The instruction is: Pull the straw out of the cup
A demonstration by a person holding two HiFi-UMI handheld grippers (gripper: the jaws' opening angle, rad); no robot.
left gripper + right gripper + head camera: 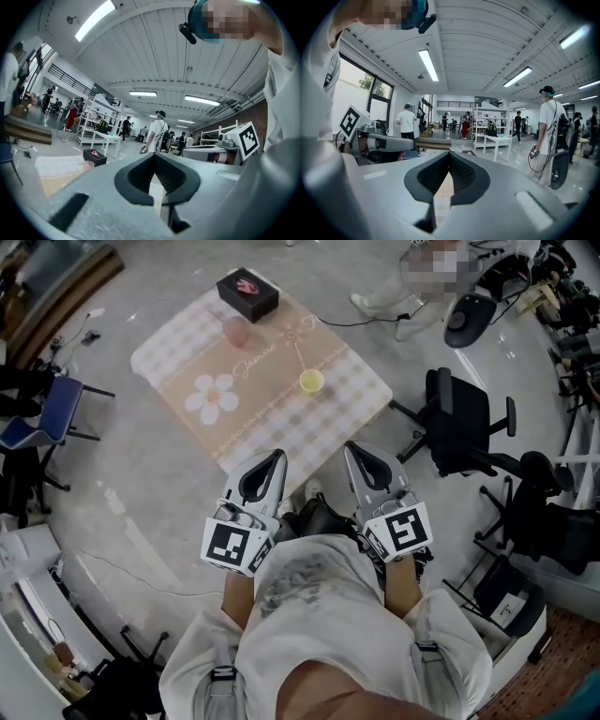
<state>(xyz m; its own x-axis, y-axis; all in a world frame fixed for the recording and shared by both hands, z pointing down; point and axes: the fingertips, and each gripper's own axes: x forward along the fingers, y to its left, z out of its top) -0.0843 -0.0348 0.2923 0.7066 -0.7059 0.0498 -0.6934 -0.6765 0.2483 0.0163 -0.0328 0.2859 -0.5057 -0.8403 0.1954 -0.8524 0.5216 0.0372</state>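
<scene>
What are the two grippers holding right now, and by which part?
Nothing. The left gripper and right gripper have their jaws together, empty; the straw sits in the yellow cup on the table.

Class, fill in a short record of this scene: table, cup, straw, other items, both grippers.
table: checked, with a flower print
yellow cup: on the table, upright
straw: in the yellow cup, leaning
other items: pink cup, black box, at the far end
left gripper: jaws together, empty
right gripper: jaws together, empty
</scene>
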